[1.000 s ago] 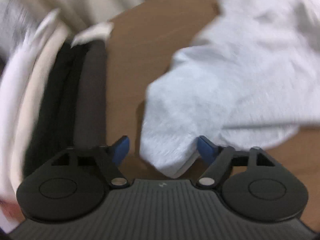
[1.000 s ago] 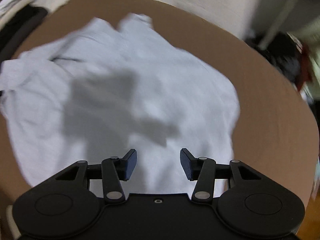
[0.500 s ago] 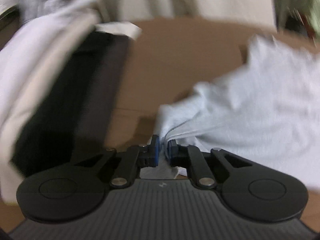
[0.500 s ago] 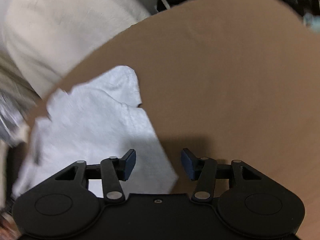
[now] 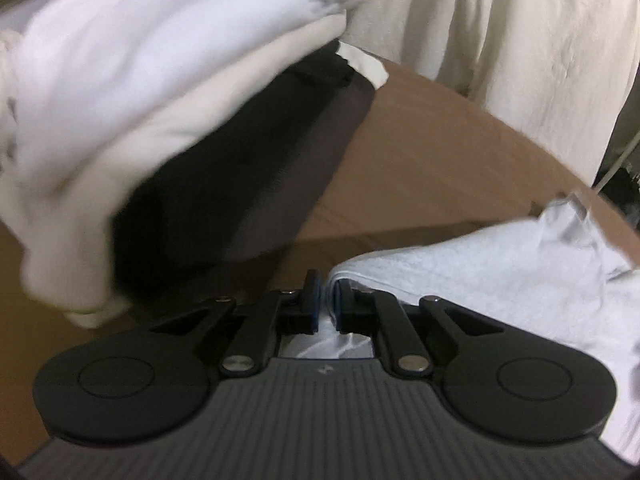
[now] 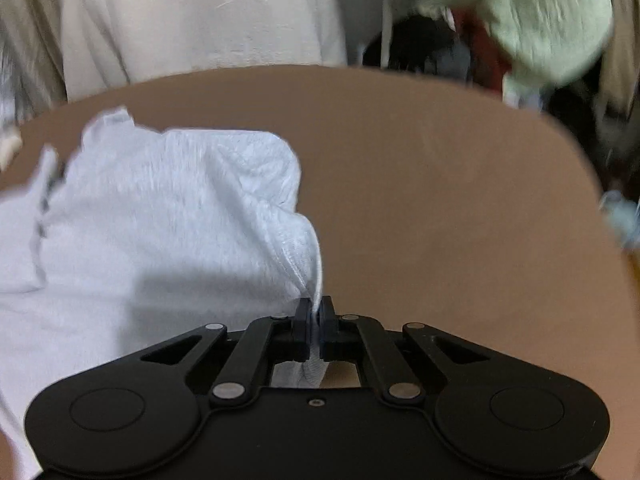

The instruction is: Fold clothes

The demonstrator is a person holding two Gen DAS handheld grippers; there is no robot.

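Both hand-held grippers have just closed on the pale grey garment (image 6: 160, 216) spread on the brown bench (image 6: 440, 200) — the left hand-held gripper (image 5: 327, 300) clamps one edge, the right hand-held gripper (image 6: 316, 320) another, so a fold can likely begin. Motion blur smears the stacked clothes (image 5: 140, 120) at the bench's far left edge.

Brown table (image 6: 440, 160), rounded corners, matte top. Behind its far edge hangs cream fabric (image 6: 200, 20) in vertical folds, covering the left and centre of the backdrop. Past the far right corner there's a pale green fuzzy fabric (image 6: 540, 12), blurred. Under it is dark clutter (image 6: 420, 48) with a red patch, can't tell what. Thin white cord (image 6: 385, 12) runs vertically between the cream fabric and the clutter. Small pale blurred object (image 6: 620, 216) off the right edge
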